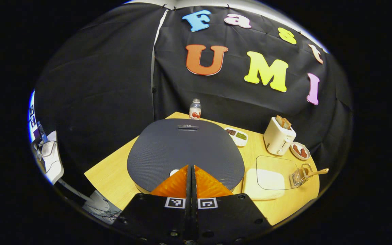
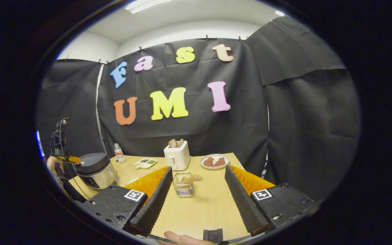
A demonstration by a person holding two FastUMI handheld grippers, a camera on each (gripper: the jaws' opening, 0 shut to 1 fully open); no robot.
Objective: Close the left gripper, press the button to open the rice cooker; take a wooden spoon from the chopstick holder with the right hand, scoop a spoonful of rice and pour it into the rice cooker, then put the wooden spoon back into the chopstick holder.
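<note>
I have the left gripper with its fingers pressed together, tips low in the left gripper view over the dark lid of the rice cooker, right by the pale button; I judge the press is the step in hand, so I should bear straight down on that button and not slide across the lid. The right gripper waits with fingers wide apart, framing the chopstick holder and its wooden spoon at lower centre.

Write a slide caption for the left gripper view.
Shut left gripper poised over closed rice cooker lid.
</note>
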